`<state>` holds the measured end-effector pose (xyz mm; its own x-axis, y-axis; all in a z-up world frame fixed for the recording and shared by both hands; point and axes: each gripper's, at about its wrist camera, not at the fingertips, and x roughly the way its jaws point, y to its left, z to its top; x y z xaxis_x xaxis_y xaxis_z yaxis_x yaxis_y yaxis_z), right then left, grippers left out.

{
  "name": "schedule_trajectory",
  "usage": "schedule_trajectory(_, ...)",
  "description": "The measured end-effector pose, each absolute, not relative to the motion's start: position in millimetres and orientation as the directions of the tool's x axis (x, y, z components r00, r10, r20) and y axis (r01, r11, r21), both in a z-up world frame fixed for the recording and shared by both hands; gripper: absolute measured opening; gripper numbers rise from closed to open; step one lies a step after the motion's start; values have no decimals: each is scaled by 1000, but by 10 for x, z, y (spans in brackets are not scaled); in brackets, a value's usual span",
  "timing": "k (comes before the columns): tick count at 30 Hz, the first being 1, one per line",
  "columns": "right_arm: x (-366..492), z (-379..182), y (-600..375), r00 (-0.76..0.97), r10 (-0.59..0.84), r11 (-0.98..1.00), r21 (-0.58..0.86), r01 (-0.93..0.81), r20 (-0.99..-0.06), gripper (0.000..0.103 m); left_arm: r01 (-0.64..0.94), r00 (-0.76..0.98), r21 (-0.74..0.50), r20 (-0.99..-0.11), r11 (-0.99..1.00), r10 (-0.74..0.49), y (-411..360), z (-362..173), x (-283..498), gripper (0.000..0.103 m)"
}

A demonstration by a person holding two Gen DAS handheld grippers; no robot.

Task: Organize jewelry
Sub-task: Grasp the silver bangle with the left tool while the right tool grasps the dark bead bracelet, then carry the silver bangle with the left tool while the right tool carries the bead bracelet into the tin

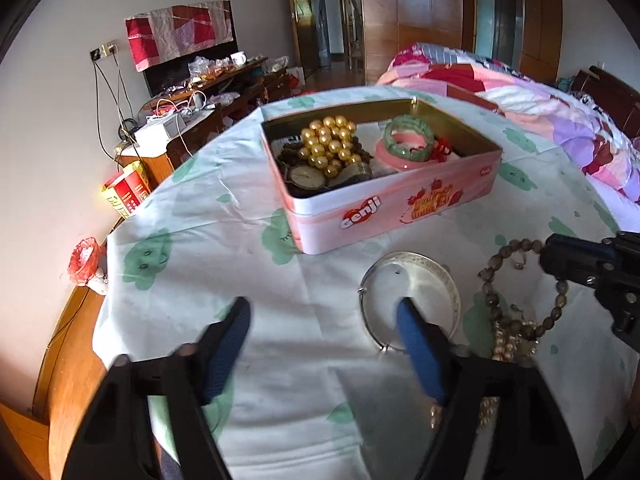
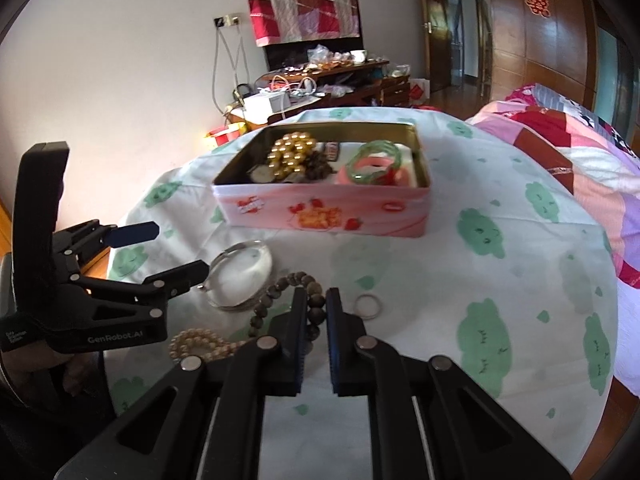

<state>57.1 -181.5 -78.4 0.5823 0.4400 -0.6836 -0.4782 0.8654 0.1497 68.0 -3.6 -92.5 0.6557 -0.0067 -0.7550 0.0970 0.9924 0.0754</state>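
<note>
**A:** Where is the string of dark brown wooden beads [image 2: 288, 292]?

**B:** On the cloud-printed white cloth [image 2: 500, 280], in front of the open pink tin box [image 2: 320, 216]. The right gripper [image 2: 314, 310] has pinched shut on a few beads at the loop's near side. The left gripper [image 1: 324, 316] stands apart, one blue finger [image 1: 416, 340] over the silver metal bangle [image 1: 444, 280], clasping nothing.

**A:** How will the strand handle?

**B:** Likely light and limp; it should dangle. The pinch could slip off round beads. The loop's long axis runs from near left toward the tin.
</note>
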Motion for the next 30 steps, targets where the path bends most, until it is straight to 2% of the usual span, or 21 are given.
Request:
schedule_trajectory(2, 591, -794, -1849, 586, 435, 871, 153, -468, -684, 12, 106, 634, 57, -773, 993, -23, -54, -977, 734, 45)
schedule_trajectory(6, 580, -789, -1836, 586, 438, 868, 151, -472, -682, 12, 128, 627, 63, -778, 990, -31, -116, -1015, 729, 43)
schedule_trajectory(7, 581, -792, -1831, 587, 437, 868, 149, -474, -682, 12, 143, 626, 54, -779, 988, -48, -125, -1016, 723, 34)
schedule_trajectory(8, 586, -799, -1827, 586, 437, 867, 147, -476, -682, 12, 159, 621, 33, -781, 987, -73, -123, -1015, 719, 17)
schedule_trajectory(9, 590, -807, -1827, 585, 439, 866, 148, -477, -682, 12, 176, 616, 18, -782, 984, -96, -134, -1011, 709, 9)
schedule_trajectory(11, 591, -816, -1823, 583, 442, 865, 150, -479, -682, 12, 189, 618, 28, -781, 982, -96, -156, -1004, 688, 3)
schedule_trajectory(30, 583, -537, -1990, 651, 447, 874, 147, -462, -613, 12, 197, 743, 26, -656, 980, -132, -108, -428, 553, 2)
